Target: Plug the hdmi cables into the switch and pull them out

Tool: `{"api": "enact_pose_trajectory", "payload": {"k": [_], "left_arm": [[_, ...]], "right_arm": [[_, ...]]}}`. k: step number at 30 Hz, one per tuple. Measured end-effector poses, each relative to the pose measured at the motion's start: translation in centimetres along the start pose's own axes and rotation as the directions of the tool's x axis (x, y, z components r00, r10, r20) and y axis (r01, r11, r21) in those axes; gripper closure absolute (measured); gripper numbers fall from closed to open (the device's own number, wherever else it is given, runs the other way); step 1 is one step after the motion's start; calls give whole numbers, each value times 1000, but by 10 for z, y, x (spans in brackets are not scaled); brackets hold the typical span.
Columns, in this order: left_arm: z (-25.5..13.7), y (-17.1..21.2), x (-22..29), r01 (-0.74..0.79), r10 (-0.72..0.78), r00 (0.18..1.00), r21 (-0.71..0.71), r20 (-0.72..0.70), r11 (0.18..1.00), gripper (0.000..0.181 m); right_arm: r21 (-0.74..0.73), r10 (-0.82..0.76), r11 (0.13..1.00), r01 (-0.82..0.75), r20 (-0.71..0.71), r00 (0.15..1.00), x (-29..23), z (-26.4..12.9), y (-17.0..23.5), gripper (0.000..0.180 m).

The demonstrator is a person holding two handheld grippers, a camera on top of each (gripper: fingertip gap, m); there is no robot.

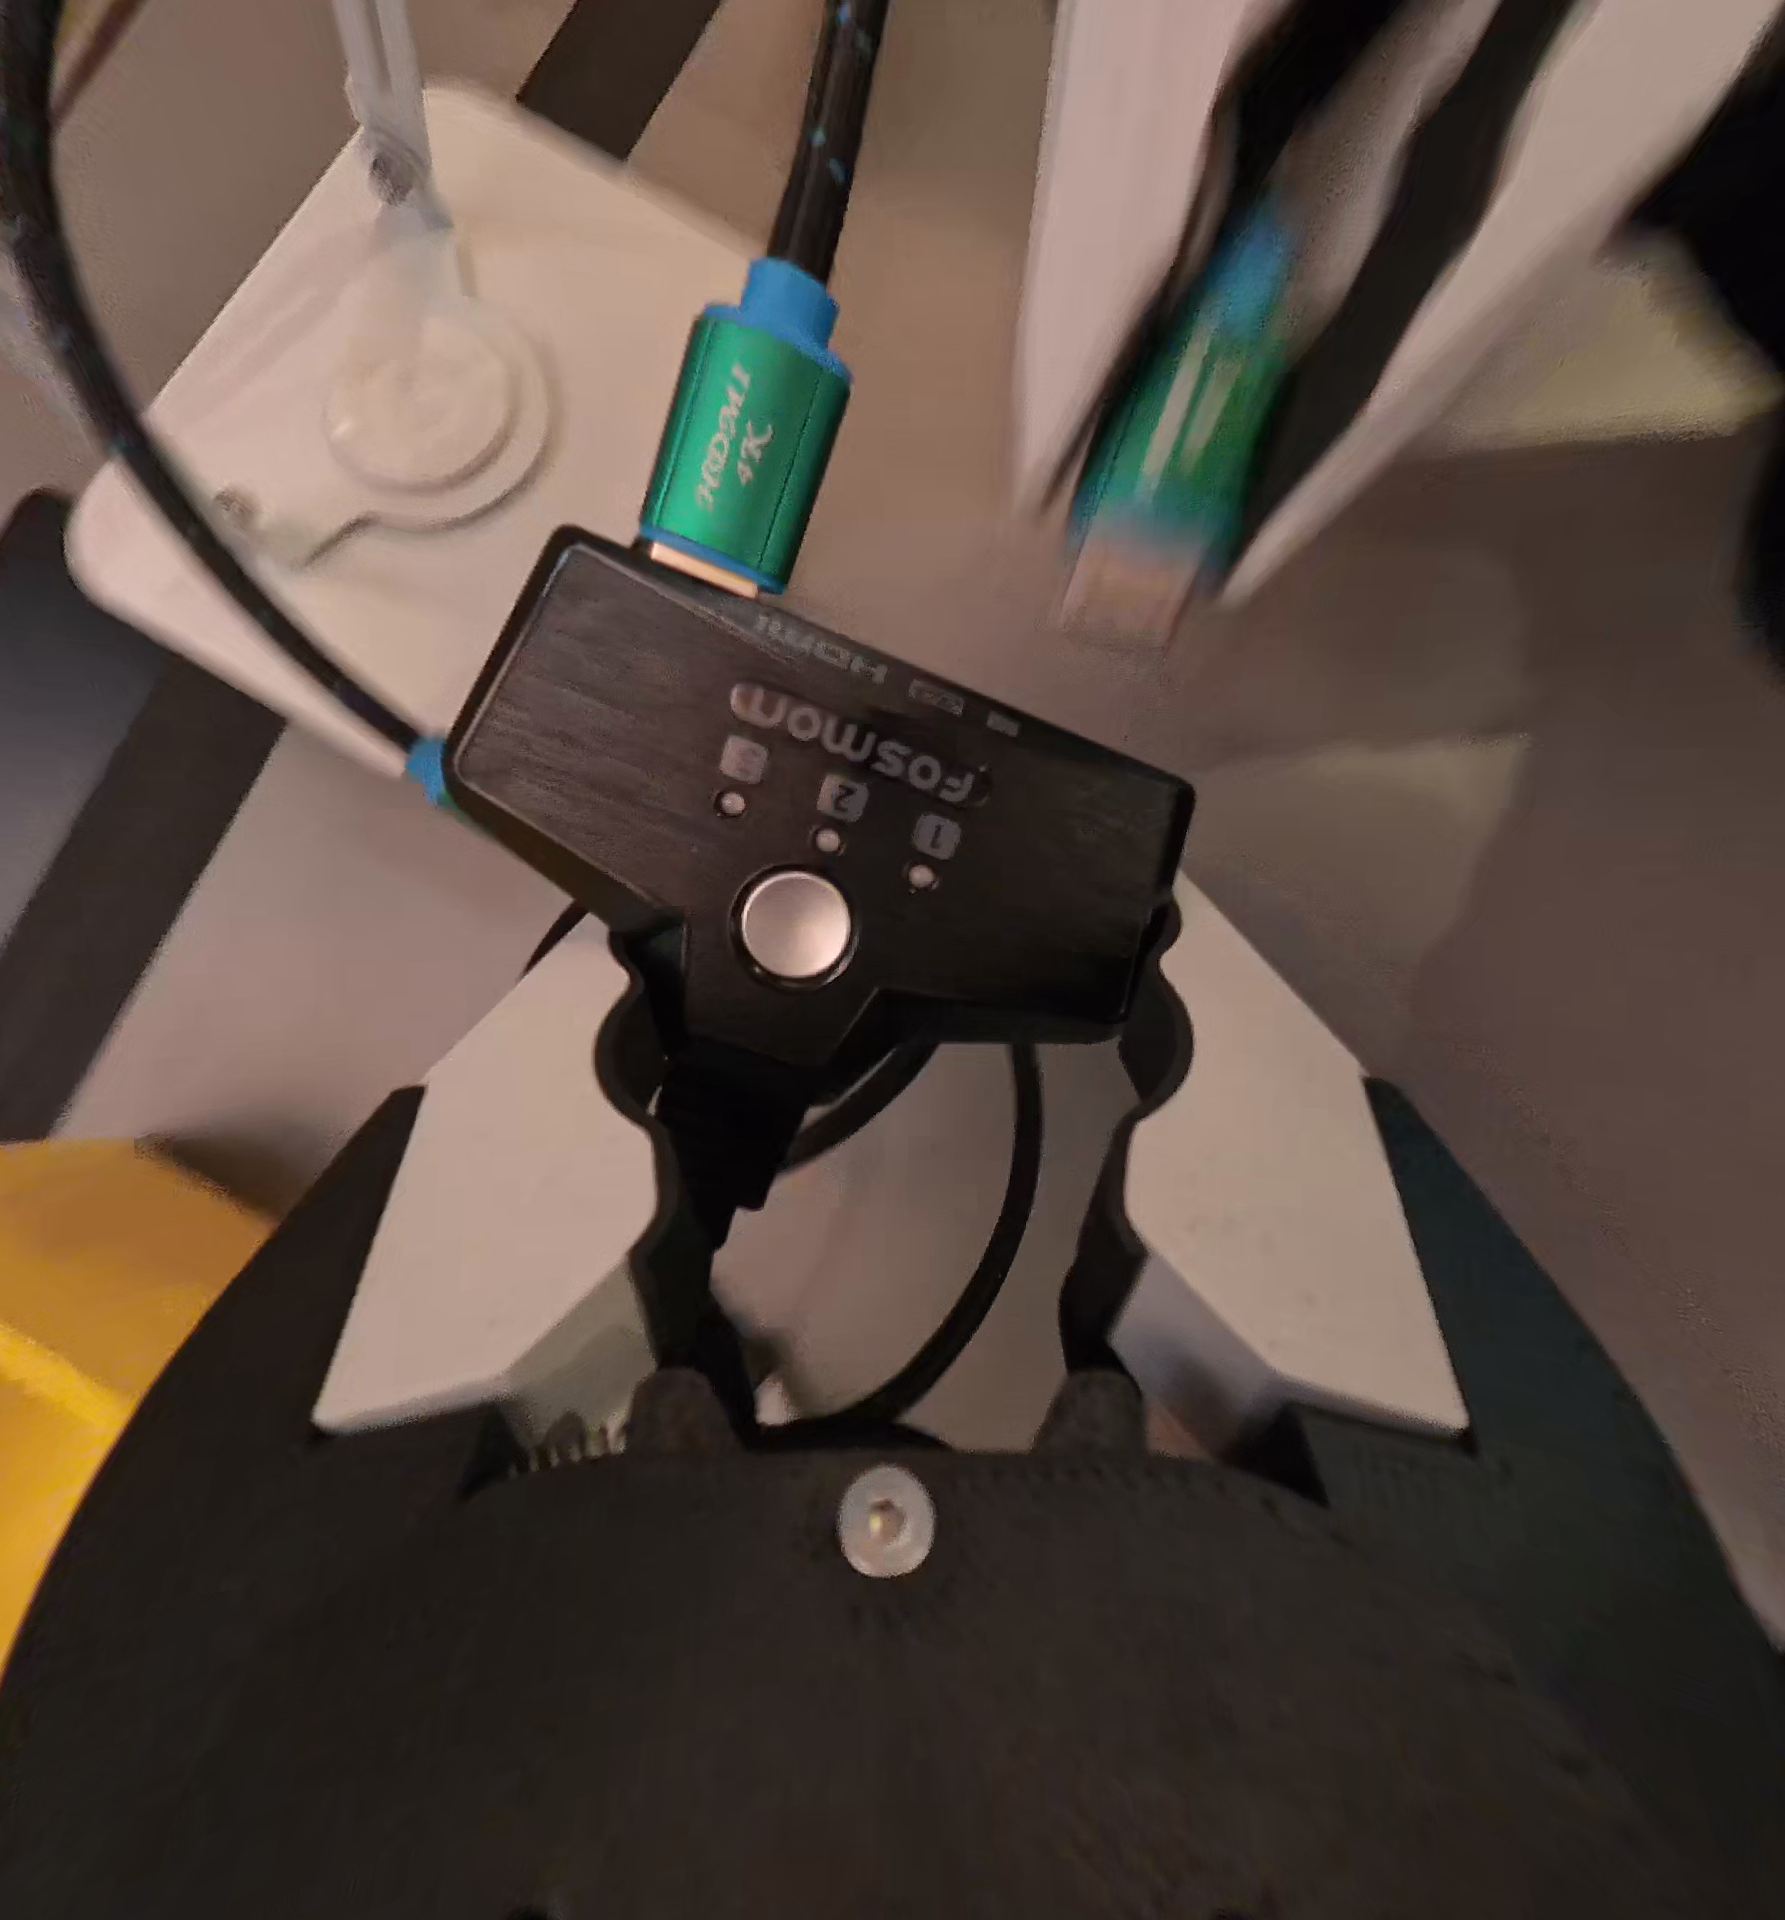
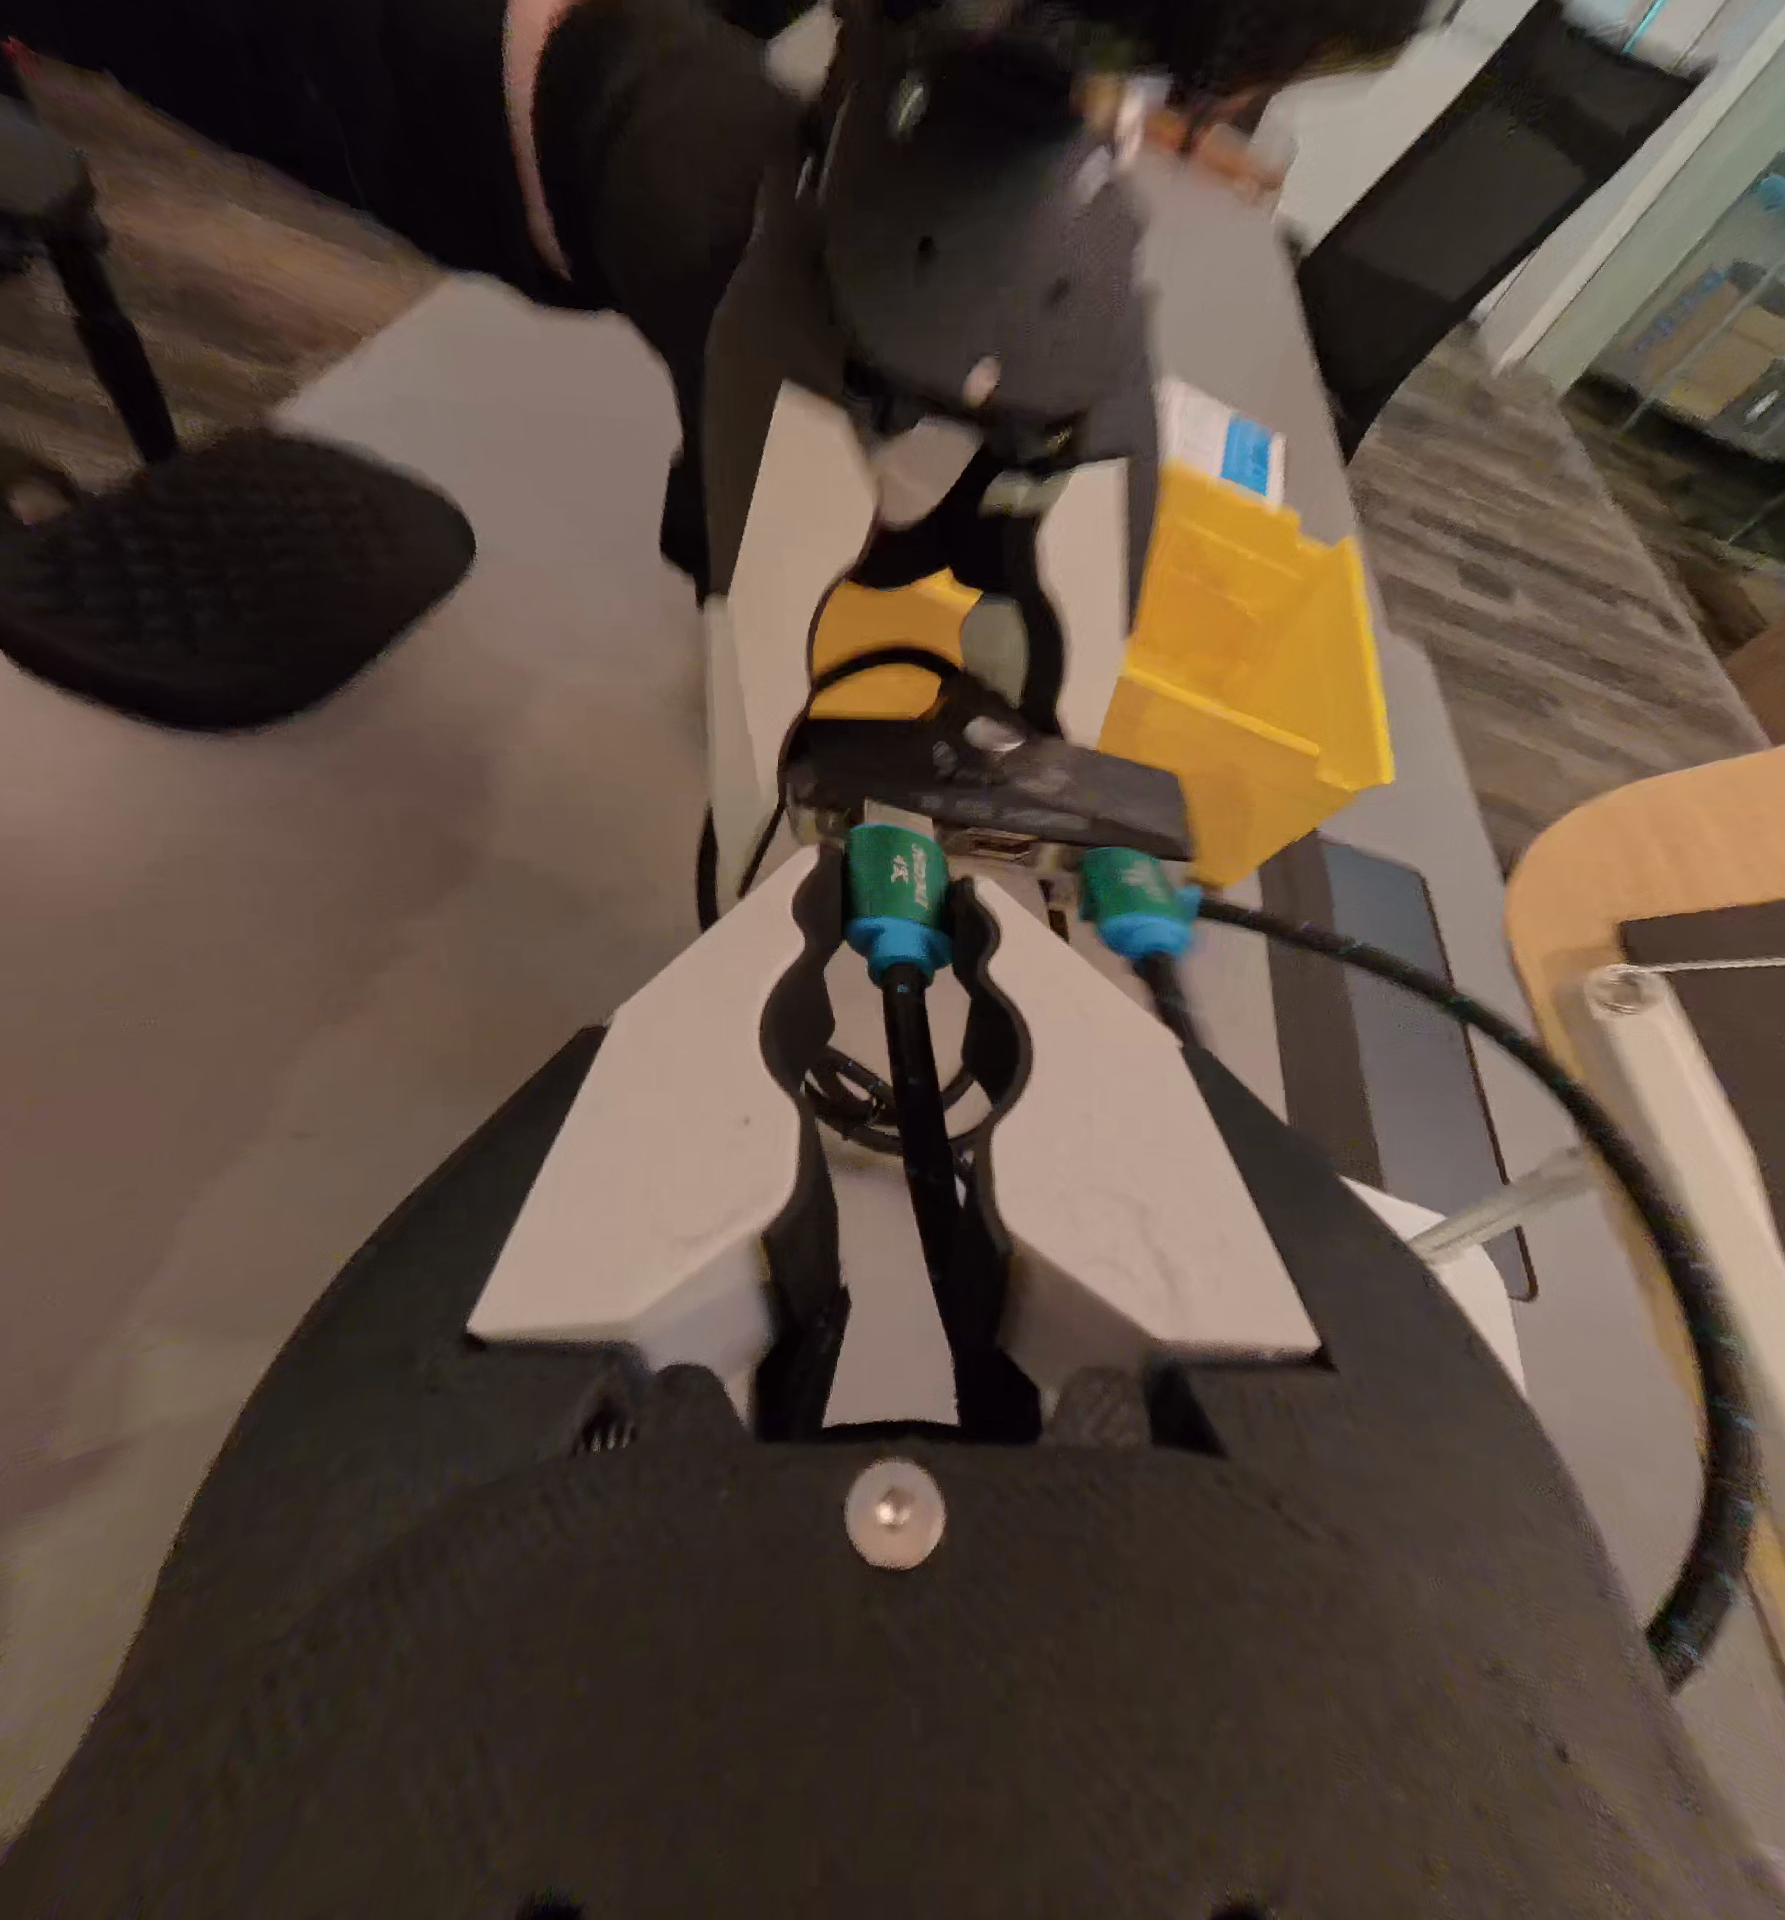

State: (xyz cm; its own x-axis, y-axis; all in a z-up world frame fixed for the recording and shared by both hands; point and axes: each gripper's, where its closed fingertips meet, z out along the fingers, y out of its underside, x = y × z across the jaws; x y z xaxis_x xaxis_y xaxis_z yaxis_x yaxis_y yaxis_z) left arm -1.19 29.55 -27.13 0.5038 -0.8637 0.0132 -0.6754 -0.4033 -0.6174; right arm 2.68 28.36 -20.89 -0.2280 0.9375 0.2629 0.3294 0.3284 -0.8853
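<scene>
My left gripper (image 1: 888, 956) is shut on the black HDMI switch (image 1: 846, 790) and holds it above the table. One green HDMI plug (image 1: 742, 447) with a blue collar sits in the switch's far face. My right gripper (image 2: 893, 883) is shut on a second green HDMI plug (image 2: 888, 873). In the left wrist view this plug (image 1: 1179, 416) is blurred and its metal tip is a short way from the switch. In the right wrist view the switch (image 2: 1023, 790) has the plugged-in connector (image 2: 1127, 894) on its right and an open port in the middle. The left gripper (image 2: 929, 727) faces me there.
A yellow bin (image 2: 1262, 665) stands behind the switch. A black braided cable (image 2: 1594, 1143) loops right over a dark pad (image 2: 1387, 1039). A white base with a clear stand (image 1: 400, 395) lies far left. Another blue collar (image 1: 426, 774) shows at the switch's left edge. A chair base (image 2: 213, 582) stands left. There is about 7 centimetres between the tips of the two grippers.
</scene>
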Motion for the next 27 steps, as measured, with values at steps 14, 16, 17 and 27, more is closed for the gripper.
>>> {"api": "enact_pose_trajectory", "payload": {"k": [14, 16, 17, 27], "left_arm": [[14, -12, 15, 0, 1, 1000, 63, -13, 998, 90], [22, -18, 16, -28, 29, 1000, 59, -8, 998, 90], [27, -22, 14, -41, 40, 999, 62, 3, 997, 90], [54, -59, 13, -168, 173, 985, 164, -15, 972, 90]], "right_arm": [[-19, 28, 999, -28, 7, 1000, -1, -47, -6, 161], [-23, 27, 999, -27, -20, 999, 3, -56, -6, 161], [-21, 29, 999, -30, -33, 999, 4, -60, -7, 161], [-22, 49, 998, -52, -116, 992, 17, -81, -8, 160]]}}
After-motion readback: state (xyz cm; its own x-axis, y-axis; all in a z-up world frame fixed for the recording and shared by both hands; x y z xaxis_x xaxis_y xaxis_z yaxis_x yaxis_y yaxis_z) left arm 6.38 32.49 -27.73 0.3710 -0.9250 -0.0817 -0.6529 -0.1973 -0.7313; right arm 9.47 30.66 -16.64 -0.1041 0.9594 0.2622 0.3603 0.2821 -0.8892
